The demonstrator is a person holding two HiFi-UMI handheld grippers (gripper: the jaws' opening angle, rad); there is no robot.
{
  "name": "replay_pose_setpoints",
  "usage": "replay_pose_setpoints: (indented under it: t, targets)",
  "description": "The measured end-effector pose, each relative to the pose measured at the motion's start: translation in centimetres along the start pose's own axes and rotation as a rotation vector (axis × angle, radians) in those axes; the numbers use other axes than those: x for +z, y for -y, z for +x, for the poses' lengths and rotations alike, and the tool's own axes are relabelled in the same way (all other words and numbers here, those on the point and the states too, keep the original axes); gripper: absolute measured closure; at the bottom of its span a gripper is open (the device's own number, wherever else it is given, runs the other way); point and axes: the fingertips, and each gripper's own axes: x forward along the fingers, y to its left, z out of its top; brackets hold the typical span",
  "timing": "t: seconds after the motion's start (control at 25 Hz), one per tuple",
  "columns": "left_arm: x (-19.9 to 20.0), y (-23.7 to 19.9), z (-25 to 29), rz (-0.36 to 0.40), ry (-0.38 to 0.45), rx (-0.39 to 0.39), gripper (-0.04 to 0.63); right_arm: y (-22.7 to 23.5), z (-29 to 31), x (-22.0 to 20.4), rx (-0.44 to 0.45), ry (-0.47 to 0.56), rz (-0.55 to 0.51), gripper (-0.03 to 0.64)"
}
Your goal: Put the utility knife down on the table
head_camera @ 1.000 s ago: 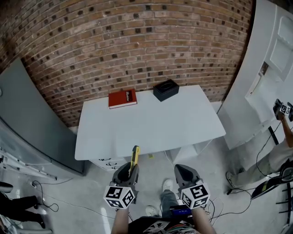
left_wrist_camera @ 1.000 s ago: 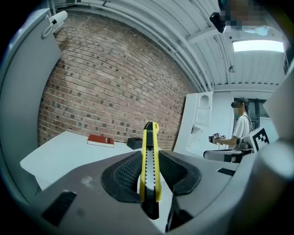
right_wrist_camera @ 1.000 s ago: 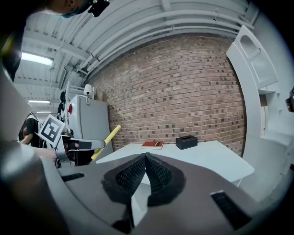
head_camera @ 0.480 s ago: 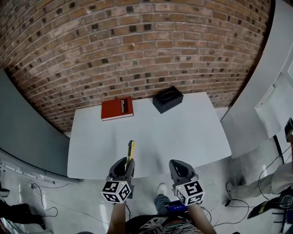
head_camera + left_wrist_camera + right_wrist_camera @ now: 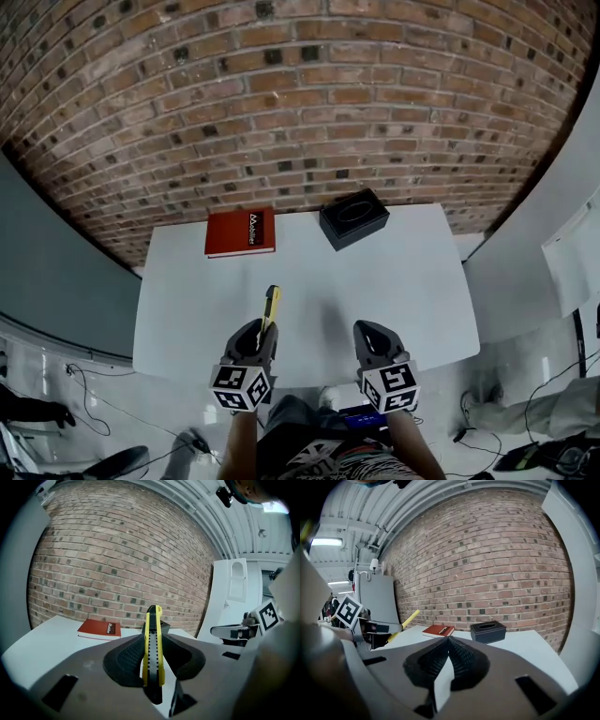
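My left gripper [image 5: 262, 339] is shut on a yellow and black utility knife [image 5: 271, 308], which sticks out forward over the near part of the white table [image 5: 394, 281]. In the left gripper view the utility knife [image 5: 153, 644] stands upright between the dark pads, gripped at its lower half. From the right gripper view the utility knife [image 5: 404, 622] shows at the left as a yellow bar. My right gripper [image 5: 368, 339] hovers at the table's near edge, shut with nothing in it; its pads [image 5: 459, 658] meet.
A red book [image 5: 241, 232] lies at the table's far left. A black tissue box [image 5: 353, 218] stands at the far middle, close to the brick wall [image 5: 300, 103]. Grey panel [image 5: 56, 281] at left, white unit [image 5: 572, 253] at right. Cables run on the floor.
The view has come closer to the table. Both grippers moved forward from over the floor to the table's near edge, the left one still holding the knife.
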Motion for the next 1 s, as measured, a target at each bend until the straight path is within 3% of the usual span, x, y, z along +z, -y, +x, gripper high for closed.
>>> replay_pose_setpoints:
  t: [0.64, 1.0]
  targets:
    - [-2.5, -1.7, 4.8, 0.026, -0.114, -0.012, 0.476, 2.9, 3.2, -1.0, -0.037, -0.057, 0.034, 0.617]
    - [-7.7, -2.8, 7.7, 0.049, -0.255, -0.034, 0.474, 3.9, 5.2, -3.7, -0.065, -0.134, 0.052, 0.617]
